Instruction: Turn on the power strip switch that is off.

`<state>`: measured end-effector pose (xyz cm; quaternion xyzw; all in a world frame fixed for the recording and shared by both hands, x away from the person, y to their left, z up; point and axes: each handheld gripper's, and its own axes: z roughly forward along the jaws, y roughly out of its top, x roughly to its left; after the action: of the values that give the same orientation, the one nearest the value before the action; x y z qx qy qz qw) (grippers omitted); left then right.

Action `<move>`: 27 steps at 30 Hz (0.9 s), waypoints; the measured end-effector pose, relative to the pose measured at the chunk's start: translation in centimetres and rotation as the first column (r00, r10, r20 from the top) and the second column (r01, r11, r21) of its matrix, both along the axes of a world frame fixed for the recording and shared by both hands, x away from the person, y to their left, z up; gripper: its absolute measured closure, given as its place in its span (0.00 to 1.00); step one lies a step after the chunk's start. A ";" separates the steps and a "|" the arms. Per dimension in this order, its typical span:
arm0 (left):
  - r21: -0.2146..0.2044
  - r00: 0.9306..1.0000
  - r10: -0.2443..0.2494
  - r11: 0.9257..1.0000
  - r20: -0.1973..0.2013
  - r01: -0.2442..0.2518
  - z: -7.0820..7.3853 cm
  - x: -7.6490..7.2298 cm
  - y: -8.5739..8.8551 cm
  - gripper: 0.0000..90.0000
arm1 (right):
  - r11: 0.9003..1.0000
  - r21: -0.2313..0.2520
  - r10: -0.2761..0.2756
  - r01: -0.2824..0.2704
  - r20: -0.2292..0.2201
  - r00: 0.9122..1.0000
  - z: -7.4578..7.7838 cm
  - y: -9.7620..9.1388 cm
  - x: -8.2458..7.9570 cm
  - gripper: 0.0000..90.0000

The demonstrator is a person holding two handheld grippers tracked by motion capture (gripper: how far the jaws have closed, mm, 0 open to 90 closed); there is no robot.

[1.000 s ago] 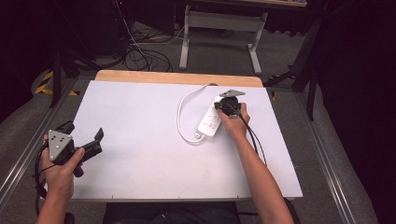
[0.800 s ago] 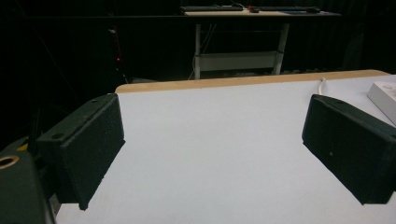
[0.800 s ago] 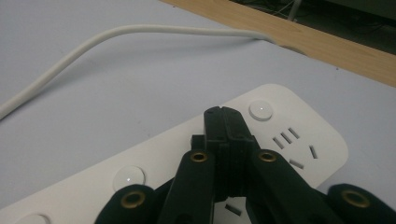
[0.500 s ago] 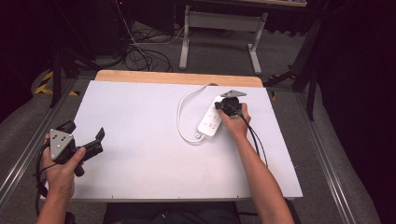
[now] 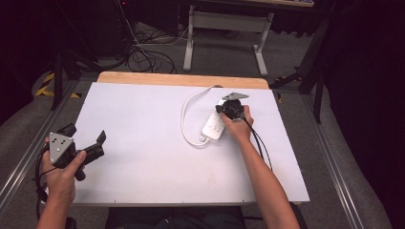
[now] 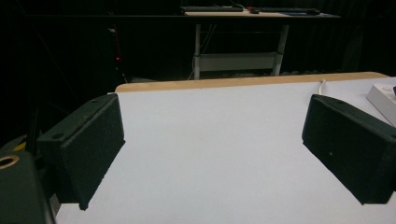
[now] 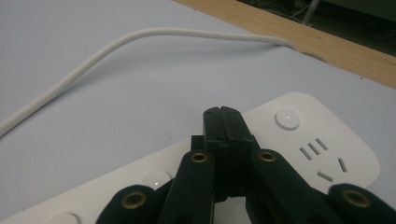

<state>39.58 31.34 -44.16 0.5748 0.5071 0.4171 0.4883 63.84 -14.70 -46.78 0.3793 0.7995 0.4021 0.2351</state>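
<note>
1. The power strip (image 5: 216, 125), white, is laid on the white table (image 5: 143, 143) right of its middle, with its white cord (image 5: 187, 114) looped to its left.
2. The right gripper (image 7: 223, 114) is held over the strip's top, jaws pressed together with nothing between them; whether the tips touch the strip cannot be made out.
3. The left gripper (image 5: 86, 145) is held near the table's left edge, well apart from the strip, jaws spread wide and empty.

Left tongs (image 6: 212, 154) spread wide over bare white table (image 6: 210, 121); power strip (image 6: 384, 95) corner at right edge
</note>
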 end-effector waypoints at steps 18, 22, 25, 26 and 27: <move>-0.007 1.000 -0.004 1.000 0.003 0.004 0.0 0.1 -0.1 0.07 | 0.999 0.041 -0.024 0.025 -0.014 1.000 -0.1 -0.3 0.0 1.00; -0.003 1.000 -0.006 1.000 0.002 0.006 0.0 0.1 -0.1 0.07 | 0.997 0.047 -0.052 0.053 -0.030 0.998 0.0 -0.8 0.1 1.00; -0.007 1.000 -0.005 1.000 0.001 0.005 0.0 0.2 0.0 0.07 | 0.997 0.049 -0.059 0.061 -0.034 0.998 -0.1 -1.2 0.3 1.00; -0.007 1.000 -0.006 1.000 0.001 0.006 0.0 0.2 0.0 0.07 | 0.997 0.042 -0.058 0.059 -0.032 0.998 0.0 -1.2 0.3 1.00; -0.007 1.000 -0.006 1.000 0.000 0.006 0.0 0.2 -0.1 0.07 | 0.997 0.040 -0.058 0.059 -0.030 0.998 0.0 -1.2 0.3 1.00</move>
<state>39.78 31.28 -44.16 0.5749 0.5067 0.4138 0.4914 64.10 -15.87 -46.82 0.4131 0.7829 0.4057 0.2275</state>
